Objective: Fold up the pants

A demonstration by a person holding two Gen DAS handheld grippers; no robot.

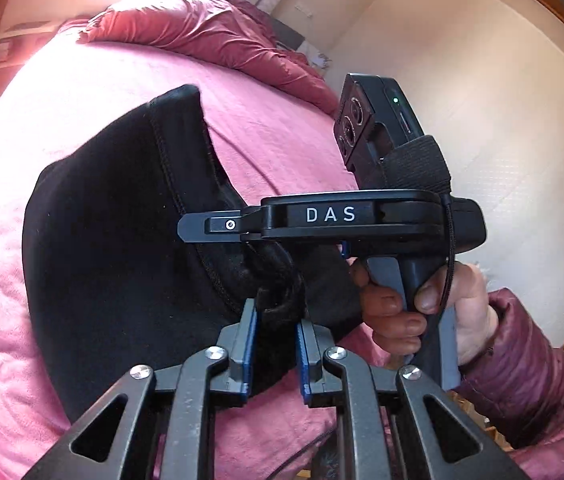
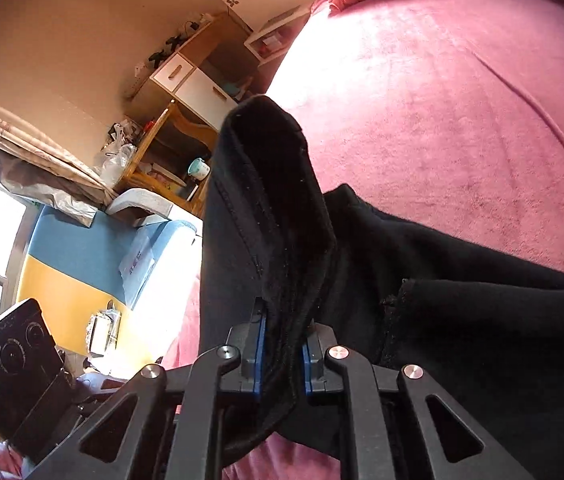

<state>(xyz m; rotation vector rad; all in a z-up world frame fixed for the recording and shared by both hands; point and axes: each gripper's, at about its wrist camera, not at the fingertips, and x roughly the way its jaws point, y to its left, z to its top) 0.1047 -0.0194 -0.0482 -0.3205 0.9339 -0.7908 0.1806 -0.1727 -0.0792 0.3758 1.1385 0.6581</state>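
While both claws, left gripper point(image 1: 276, 322) and right gripper point(image 2: 283, 334), pinch black pants point(image 1: 122, 240), the pink blanket point(image 1: 282, 128) lies underneath and a wooden desk point(image 2: 186, 120) stands beside.

Pants point(image 2: 461, 300) cut by frame edge — hems unseen.

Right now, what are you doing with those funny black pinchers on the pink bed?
A person is folding black pants on a bed with a pink blanket, holding a pincher tool in each hand. The left gripper is clamped on a bunched bit of the fabric. The right gripper is clamped on another edge, which stands up between its blue pads. The rest of the pants lies on the blanket. The right hand squeezes its tool's handle.
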